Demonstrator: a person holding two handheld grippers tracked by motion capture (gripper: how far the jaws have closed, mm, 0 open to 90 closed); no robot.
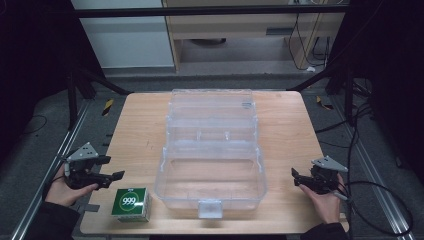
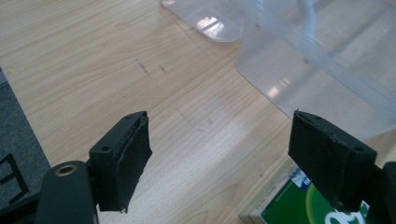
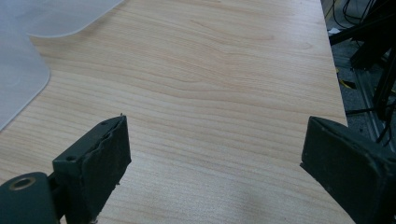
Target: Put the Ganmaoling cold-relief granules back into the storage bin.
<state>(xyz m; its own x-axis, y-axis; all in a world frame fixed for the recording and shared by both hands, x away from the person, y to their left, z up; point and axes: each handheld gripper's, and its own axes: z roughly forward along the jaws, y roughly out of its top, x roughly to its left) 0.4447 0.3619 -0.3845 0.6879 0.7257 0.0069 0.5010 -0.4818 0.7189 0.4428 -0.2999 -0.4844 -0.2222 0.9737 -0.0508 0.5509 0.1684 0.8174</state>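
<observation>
**Green box sat below and right of your left fingers**

Over the front-left corner of the worktop (image 1: 145,125), in the high view, your left gripper (image 1: 119,176) hung with its fingers parted and empty, pointing toward the clear plastic case (image 1: 212,165). The green box (image 1: 131,204) lay just beside and nearer you; your right gripper (image 1: 295,176) was well apart, beyond the case.

Along your left gripper view, the fingers (image 2: 122,163) stood partly open with bare wood between them. The box's corner (image 2: 299,207) showed under the right-hand finger, so I judge you needed to swing that way and down.

Through your right gripper view, the fingers (image 3: 100,163) were spread wide over wood, holding nothing. Dark floor and cables edged the room.
</observation>
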